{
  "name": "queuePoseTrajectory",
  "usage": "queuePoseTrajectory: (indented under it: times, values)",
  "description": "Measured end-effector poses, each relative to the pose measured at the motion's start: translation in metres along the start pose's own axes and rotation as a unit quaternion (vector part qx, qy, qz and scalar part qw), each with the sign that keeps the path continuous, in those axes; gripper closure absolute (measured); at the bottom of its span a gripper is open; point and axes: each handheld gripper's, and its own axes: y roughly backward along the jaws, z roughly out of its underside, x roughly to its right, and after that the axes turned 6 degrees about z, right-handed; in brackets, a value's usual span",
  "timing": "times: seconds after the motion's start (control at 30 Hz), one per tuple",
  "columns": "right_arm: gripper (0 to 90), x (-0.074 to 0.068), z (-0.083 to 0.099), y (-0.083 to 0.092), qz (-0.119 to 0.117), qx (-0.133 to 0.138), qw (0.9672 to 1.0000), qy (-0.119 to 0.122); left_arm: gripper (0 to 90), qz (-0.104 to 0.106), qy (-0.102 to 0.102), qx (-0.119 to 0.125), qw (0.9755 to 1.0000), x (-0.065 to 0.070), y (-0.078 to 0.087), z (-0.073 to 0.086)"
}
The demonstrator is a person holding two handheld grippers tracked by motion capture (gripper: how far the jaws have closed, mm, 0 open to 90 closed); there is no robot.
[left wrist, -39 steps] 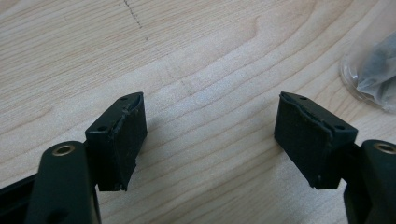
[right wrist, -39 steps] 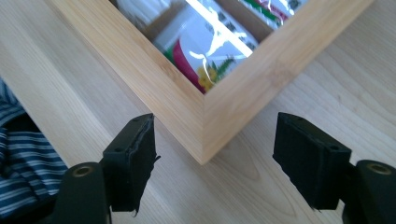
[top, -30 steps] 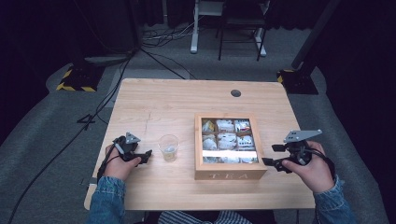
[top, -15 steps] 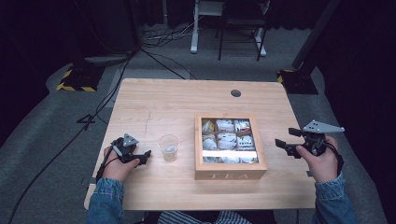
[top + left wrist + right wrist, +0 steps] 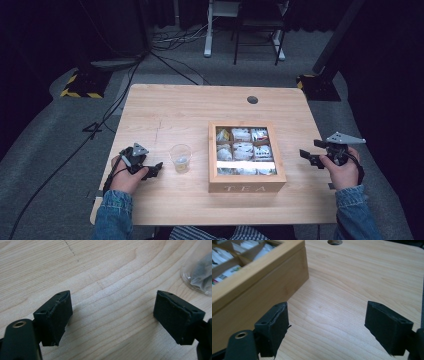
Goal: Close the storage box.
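A wooden tea box (image 5: 246, 187) marked TEA stands open at the table's middle right, its compartments filled with tea bags (image 5: 243, 149). A clear plastic cup (image 5: 180, 158) with something small inside stands left of it; its rim (image 5: 197, 272) edges into the left gripper view. My left gripper (image 5: 152, 170) lies low on the table just left of the cup, open, with bare wood between its pads (image 5: 56, 315). My right gripper (image 5: 311, 152) hovers near the table's right edge, open and empty, to the right of the box's side wall (image 5: 257, 290).
The wooden table (image 5: 175, 112) has a round cable hole (image 5: 252, 99) at the back. Cables (image 5: 125, 85) run over the grey floor at left, and a chair and desk legs (image 5: 255, 30) stand behind the table.
My right gripper has drawn away from the box toward the table's right edge and risen a little. The left gripper has hardly shifted.
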Motion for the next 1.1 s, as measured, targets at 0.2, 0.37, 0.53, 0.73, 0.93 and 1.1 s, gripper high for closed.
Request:
queuePoseTrajectory:
  times: [0.2,0.37,0.53,0.73,0.93,1.1]
  values:
    - [19.3,0.006,0.012,-0.011,-0.001,-0.006,1.0000,0.004,14.9,0.002,-0.001,-0.002,1.0000,0.000,0.000,0.000]
    - [18.7,0.009,0.022,-0.021,-0.002,-0.015,0.9999,0.007,14.8,0.002,-0.004,-0.003,1.0000,-0.002,0.000,-0.001]
    - [18.0,0.009,0.030,-0.029,-0.005,-0.027,0.9995,0.013,14.6,0.002,-0.003,-0.001,1.0000,-0.002,0.000,-0.001]
    - [18.0,0.006,0.037,-0.038,-0.003,-0.049,0.9985,0.023,14.4,0.002,-0.003,-0.001,1.0000,-0.002,-0.001,-0.001]
    - [16.2,0.004,0.039,-0.041,-0.004,-0.078,0.9965,0.029,14.4,0.002,-0.003,0.000,1.0000,-0.002,-0.001,-0.001]
    - [14.6,0.003,0.039,-0.042,0.001,-0.080,0.9964,0.027,14.3,0.002,-0.002,0.000,1.0000,-0.002,-0.001,-0.001]
